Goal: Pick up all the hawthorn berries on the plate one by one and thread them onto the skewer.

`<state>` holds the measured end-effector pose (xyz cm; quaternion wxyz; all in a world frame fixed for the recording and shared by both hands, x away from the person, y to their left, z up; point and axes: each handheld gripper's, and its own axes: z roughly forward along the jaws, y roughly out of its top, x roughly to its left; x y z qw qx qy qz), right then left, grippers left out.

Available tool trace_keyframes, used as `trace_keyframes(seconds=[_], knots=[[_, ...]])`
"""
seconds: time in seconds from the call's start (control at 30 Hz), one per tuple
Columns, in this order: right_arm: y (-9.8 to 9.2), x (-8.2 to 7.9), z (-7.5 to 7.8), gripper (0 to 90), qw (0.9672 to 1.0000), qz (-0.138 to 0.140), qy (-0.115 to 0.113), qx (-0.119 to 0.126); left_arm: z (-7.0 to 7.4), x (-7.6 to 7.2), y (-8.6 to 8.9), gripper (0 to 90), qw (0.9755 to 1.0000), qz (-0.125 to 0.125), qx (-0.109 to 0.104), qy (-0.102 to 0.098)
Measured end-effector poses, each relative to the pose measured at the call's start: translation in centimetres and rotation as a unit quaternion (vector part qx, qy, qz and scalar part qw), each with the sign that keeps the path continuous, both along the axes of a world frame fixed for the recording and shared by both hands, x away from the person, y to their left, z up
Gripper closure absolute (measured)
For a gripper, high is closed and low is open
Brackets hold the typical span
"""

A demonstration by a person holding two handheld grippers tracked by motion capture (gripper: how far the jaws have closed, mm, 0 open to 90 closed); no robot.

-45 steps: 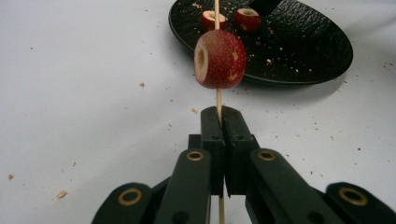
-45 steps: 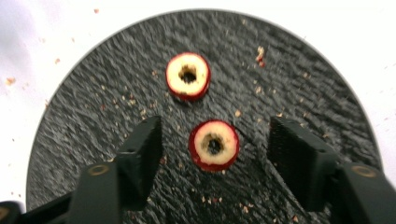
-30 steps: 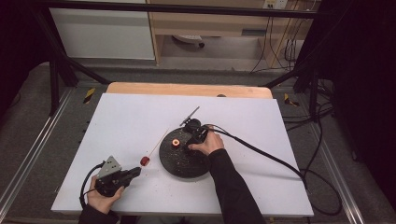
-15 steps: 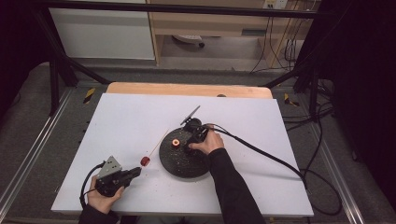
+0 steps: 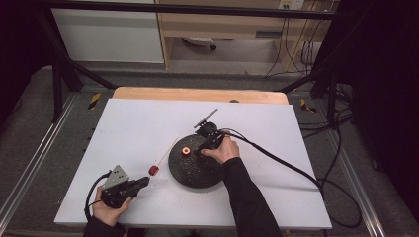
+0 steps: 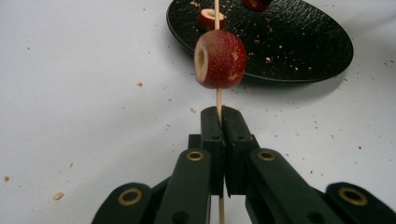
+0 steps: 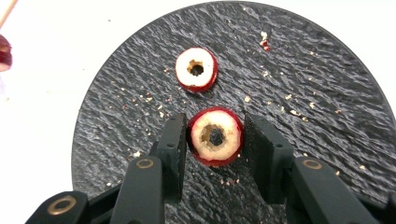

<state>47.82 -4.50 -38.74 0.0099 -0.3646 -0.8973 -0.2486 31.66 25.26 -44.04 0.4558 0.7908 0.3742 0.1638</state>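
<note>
1. The right gripper [image 7: 212, 140] has its jaws around a cut red fruit [image 7: 215, 136] on the black plate [image 7: 327, 121]. The jaws squeeze it from both sides.
2. To do this step well, I think the squeeze should stay soft, so the fruit does not squash. Lift it straight up.
3. The hole in the middle should point at the stick [image 6: 217, 100].
4. The left gripper [image 6: 223, 116] has its jaws pressed together on the thin stick. One fruit piece [image 6: 220, 59] sits on the stick just past the jaws.
5. The held fruit is round, with red skin, a pale inside and a dark hole. Another ring [image 7: 196, 69] lies just beyond the jaws.
</note>
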Motion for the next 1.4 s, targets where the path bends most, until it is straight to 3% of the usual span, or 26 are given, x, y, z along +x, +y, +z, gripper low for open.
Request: trace_keyframes(seconds=[0.4,0.63,0.87,1.17,1.3,1.4], knots=[[-1.5,-1.7,0.7,61.2,0.9982,-0.020,-0.020,0.053,0.0,-0.1,-0.1,88.3,1.0000,-0.001,0.000,-0.001],[-2.8,-2.9,0.4,61.2,0.9931,-0.042,-0.040,0.102,0.0,-0.1,-0.2,88.3,1.0000,-0.001,0.001,-0.001],[-3.7,-4.4,-0.6,61.2,0.9842,-0.062,-0.060,0.155,-0.1,-0.1,-0.3,88.3,1.0000,-0.002,0.000,-0.001],[-4.4,-6.1,-1.6,61.2,0.9671,-0.094,-0.078,0.223,0.0,-0.2,-0.4,88.3,1.0000,-0.002,-0.003,-0.002],[-4.7,-6.7,-2.4,61.2,0.9561,-0.112,-0.081,0.258,0.0,-0.2,-0.5,88.3,1.0000,-0.003,-0.003,-0.004],[-4.8,-7.1,-3.0,61.2,0.9505,-0.121,-0.085,0.273,0.0,-0.3,-0.5,88.3,1.0000,-0.004,-0.003,-0.005]])
